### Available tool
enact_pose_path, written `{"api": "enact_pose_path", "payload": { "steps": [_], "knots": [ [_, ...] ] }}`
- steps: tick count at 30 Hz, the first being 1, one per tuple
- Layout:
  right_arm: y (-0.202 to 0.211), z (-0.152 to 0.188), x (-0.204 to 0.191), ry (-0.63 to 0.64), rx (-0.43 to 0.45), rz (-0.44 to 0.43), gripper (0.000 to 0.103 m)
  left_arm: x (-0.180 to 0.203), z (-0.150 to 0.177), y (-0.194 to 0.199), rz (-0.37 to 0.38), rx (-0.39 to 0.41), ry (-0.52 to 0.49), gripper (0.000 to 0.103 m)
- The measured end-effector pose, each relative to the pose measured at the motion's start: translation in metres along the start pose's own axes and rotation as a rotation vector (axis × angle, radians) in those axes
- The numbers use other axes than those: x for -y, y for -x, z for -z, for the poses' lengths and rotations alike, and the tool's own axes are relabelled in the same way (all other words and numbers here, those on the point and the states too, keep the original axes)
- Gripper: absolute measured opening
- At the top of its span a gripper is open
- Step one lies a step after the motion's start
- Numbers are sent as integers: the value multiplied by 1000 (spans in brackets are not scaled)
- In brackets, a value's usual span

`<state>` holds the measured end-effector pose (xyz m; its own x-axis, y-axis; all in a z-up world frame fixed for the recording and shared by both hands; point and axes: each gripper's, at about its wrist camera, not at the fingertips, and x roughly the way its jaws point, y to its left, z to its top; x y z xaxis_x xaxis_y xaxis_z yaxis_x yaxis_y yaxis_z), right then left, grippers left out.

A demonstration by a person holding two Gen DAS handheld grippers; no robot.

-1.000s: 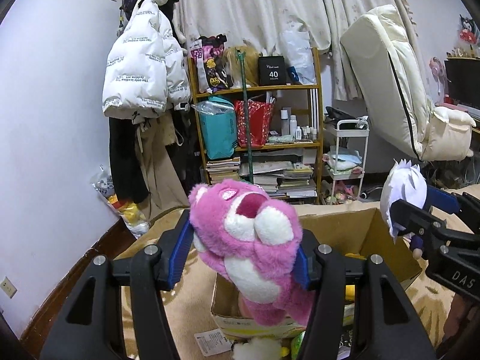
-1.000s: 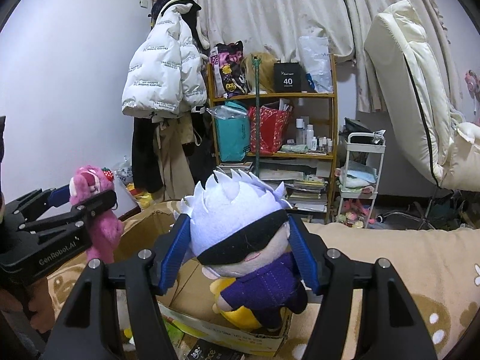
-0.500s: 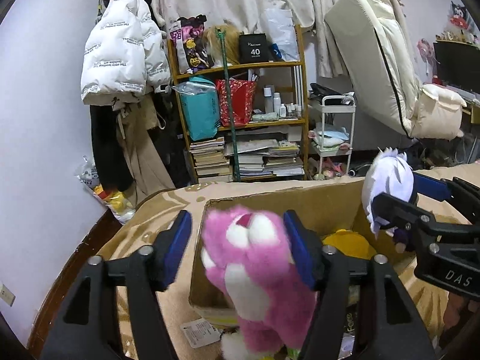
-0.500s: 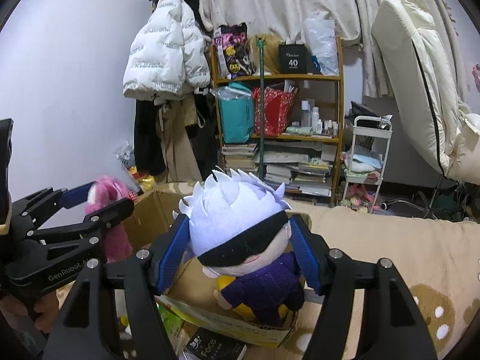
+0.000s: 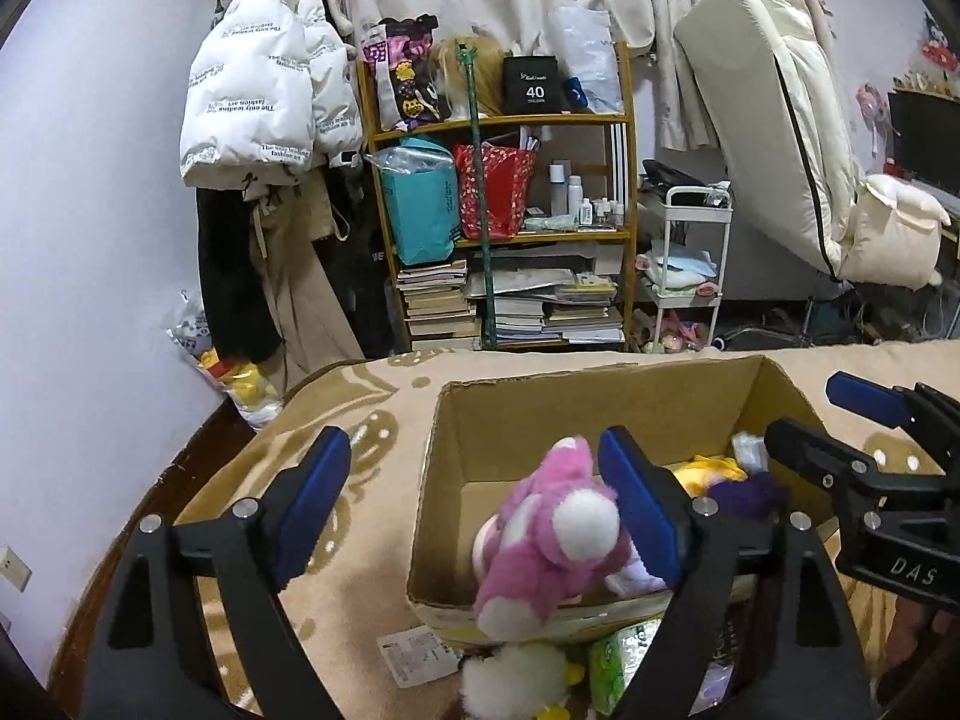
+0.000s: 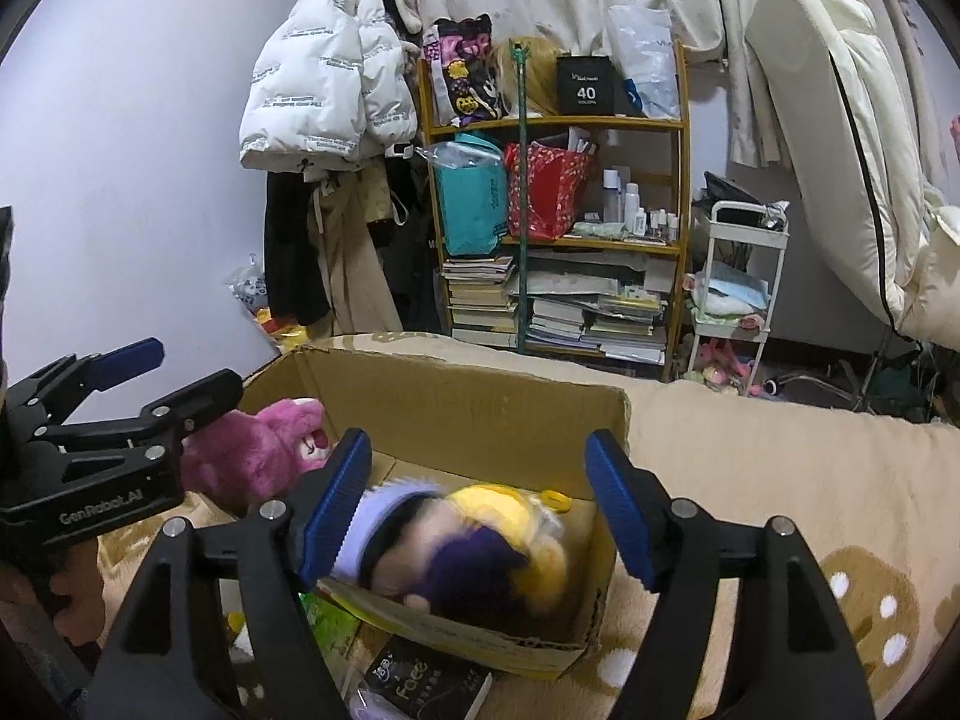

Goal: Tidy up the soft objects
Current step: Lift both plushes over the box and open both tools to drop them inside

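Observation:
An open cardboard box (image 5: 600, 396) (image 6: 468, 396) stands on a beige blanket. My left gripper (image 5: 474, 498) is open above the box's near left side. A pink plush bear (image 5: 552, 534) (image 6: 258, 456) hangs free over the box's near rim beside the right finger. My right gripper (image 6: 480, 501) is open above the box. A white-haired doll in purple (image 6: 420, 546), blurred, lies in the box on a yellow plush (image 6: 510, 510). The right gripper shows in the left wrist view (image 5: 840, 426); the left gripper shows in the right wrist view (image 6: 156, 384).
A white plush (image 5: 516, 681), a green packet (image 5: 624, 654) and a paper slip (image 5: 414, 657) lie in front of the box. A dark pack (image 6: 420, 687) lies by its near side. A shelf (image 5: 498, 210), hung coats and a trolley stand behind.
Both grippers opened and let go. The pink bear dropped from the left gripper onto the box rim. The white-haired doll fell from the right gripper into the box. Both views tilted down.

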<state>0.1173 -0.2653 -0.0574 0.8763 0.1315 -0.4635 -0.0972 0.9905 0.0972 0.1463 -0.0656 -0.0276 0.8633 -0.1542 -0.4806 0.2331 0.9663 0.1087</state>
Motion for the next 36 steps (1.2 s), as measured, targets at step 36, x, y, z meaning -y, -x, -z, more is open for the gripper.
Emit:
{"api": "enact_pose_path", "payload": {
  "steps": [36],
  "knots": [
    [40,9,0,-44,1,10,103,-13,15,49,13,-64,9,98]
  ]
}}
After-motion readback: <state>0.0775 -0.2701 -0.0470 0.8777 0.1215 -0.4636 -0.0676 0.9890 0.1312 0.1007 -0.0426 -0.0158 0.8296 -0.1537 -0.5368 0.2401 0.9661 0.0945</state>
